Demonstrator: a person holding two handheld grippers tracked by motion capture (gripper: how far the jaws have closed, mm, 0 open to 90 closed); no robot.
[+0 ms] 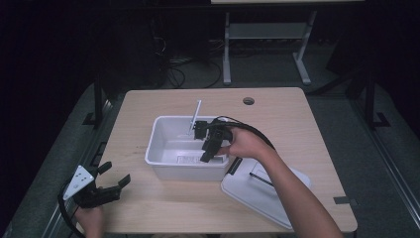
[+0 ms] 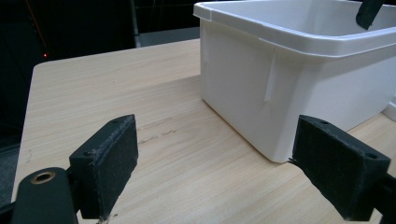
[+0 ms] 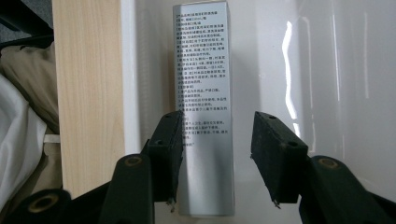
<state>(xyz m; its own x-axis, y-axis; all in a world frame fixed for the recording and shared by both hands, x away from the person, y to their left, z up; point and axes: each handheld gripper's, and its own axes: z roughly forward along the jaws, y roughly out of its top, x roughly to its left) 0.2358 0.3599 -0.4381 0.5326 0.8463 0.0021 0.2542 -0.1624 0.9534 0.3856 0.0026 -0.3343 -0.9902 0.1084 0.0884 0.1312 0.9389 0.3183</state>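
A white plastic bin [image 1: 153, 148] stands mid-table. On its floor lies a narrow silver box [image 3: 203, 70] printed with small text, also visible from above [image 1: 187, 159]. My right gripper [image 3: 215, 126] reaches down into the bin [image 3: 336, 70] and straddles the box's near end. Its left pad sits at the box's edge and a gap shows at the right pad. From above, the right gripper [image 1: 205, 156] is at the bin's near right. My left gripper [image 1: 116, 173] rests open at the table's front left, jaws [image 2: 215, 140] facing the bin's corner [image 2: 327, 79] with nothing between them.
A thin white stick [image 1: 195, 116] leans inside the bin at its far side. The bin's white lid [image 1: 257, 191] lies on the table by the front right, under the right forearm. A cable hole [image 1: 248, 100] is near the table's far edge.
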